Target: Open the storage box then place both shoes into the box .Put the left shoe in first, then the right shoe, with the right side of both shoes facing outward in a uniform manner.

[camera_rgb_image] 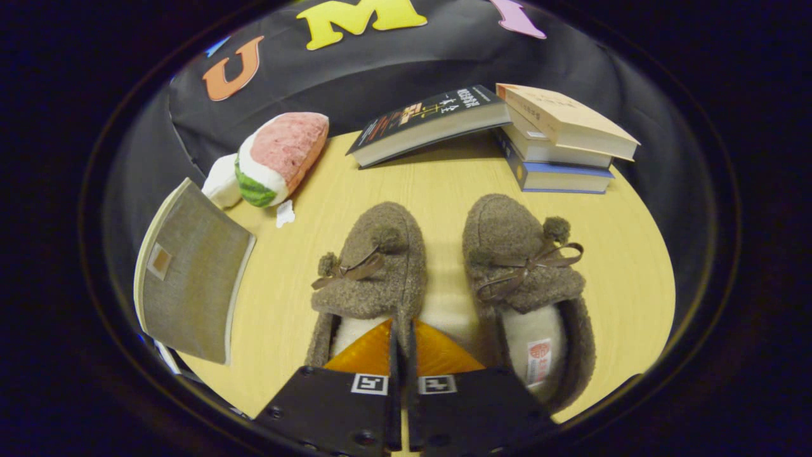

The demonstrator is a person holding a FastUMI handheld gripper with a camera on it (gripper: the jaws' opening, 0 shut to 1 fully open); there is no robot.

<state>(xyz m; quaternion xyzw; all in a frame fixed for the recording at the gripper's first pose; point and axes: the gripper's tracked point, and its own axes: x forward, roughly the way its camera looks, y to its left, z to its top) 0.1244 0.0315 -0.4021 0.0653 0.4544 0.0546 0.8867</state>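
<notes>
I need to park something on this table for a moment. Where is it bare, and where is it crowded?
Bare table lies between the shoe toes and the leaning book, and another patch between the left shoe and the grey box. Also right of the right shoe, below the book stack. Crowded: the plush toy corner. The gripper, fingers shut, pinches the left shoe's inner rim.

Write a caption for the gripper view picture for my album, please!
Gripper pinches the left slipper's side wall, beside the right slipper; box waits nearby.
</notes>
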